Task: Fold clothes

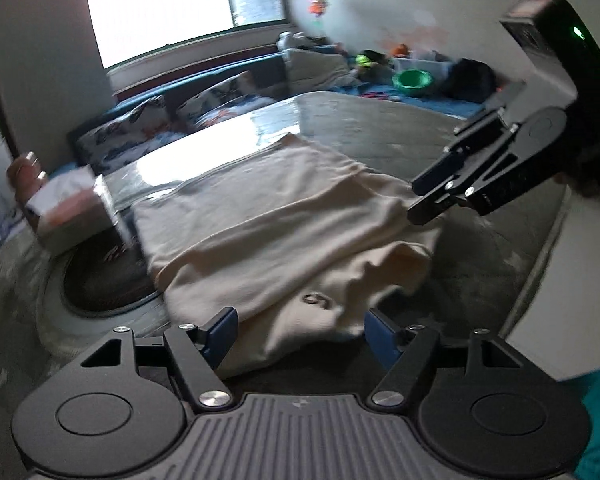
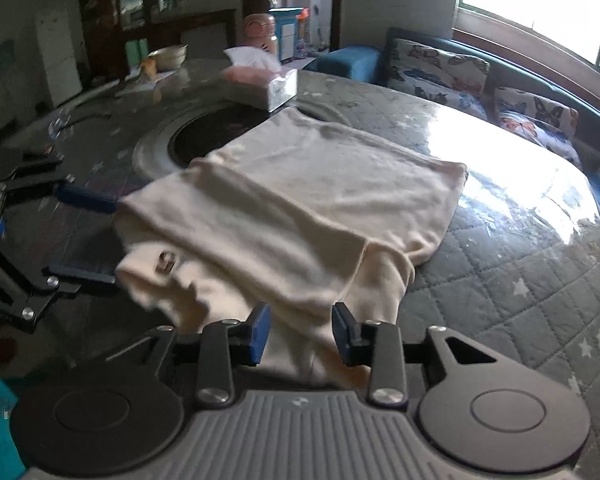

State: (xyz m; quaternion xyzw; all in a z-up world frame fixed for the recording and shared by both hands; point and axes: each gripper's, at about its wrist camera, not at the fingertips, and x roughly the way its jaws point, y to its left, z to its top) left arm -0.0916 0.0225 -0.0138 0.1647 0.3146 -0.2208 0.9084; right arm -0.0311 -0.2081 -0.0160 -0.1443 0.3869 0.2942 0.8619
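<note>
Cream garment [image 1: 284,216] [image 2: 300,200], partly folded, lay flat on the quilted worktop [image 2: 520,272] with an upper layer doubled over a lower one. Its near end was rumpled and hung over the worktop's near edge; a small dark mark showed on the lower layer there. One far corner overlapped the worktop's round dark inset.

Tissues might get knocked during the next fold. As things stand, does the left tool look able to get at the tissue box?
Probably yes: the left tool is open and empty beside the cream garment, and nothing visible blocks the way to the tissue box.
</note>
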